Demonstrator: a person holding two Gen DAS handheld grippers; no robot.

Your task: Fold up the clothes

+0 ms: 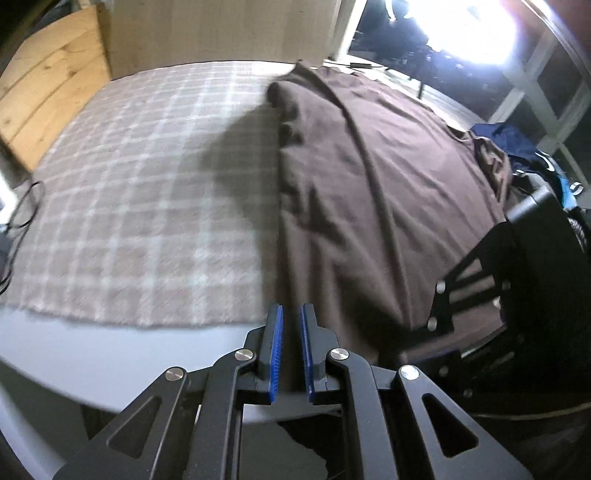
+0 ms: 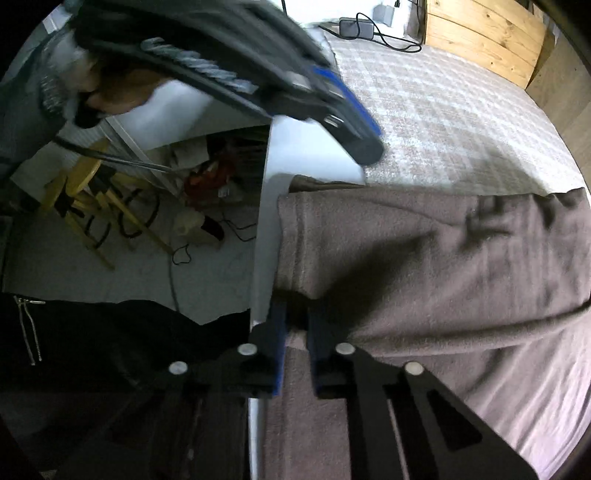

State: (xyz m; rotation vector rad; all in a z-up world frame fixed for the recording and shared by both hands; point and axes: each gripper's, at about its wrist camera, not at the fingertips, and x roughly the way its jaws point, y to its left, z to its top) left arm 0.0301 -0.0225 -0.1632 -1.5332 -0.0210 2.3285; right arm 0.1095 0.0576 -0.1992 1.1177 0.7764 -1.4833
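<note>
A big brown garment [image 1: 369, 192] is spread over the checked cloth [image 1: 129, 203] that covers the white table [image 1: 74, 354], and its straight folded side runs across the middle of that cloth. The left gripper [image 1: 291, 325] is seen just past the near rim of the table, beside the garment's near corner, with its blue pads [image 1: 277, 343] drawn close together and only a thin gap left; nothing is seen between them. The right gripper [image 2: 295, 325] is pressed together on the garment's near hem, right at the table rim, and brown fabric is pinched between its pads. The fold is judged to be partly done. To do this step well, the pinched hem should be lifted only a little, carried flat across the garment, and laid so the edges match; the cloth under it should not be dragged along. The wrinkles near the middle of the garment should be smoothed first. Much is hard to make out: both pictures are blurred, the window [image 1: 480, 33] is washed out by glare, and the far side of the garment is cut off. A pile of blue clothes [image 1: 517, 144] is only half seen past the garment.
</note>
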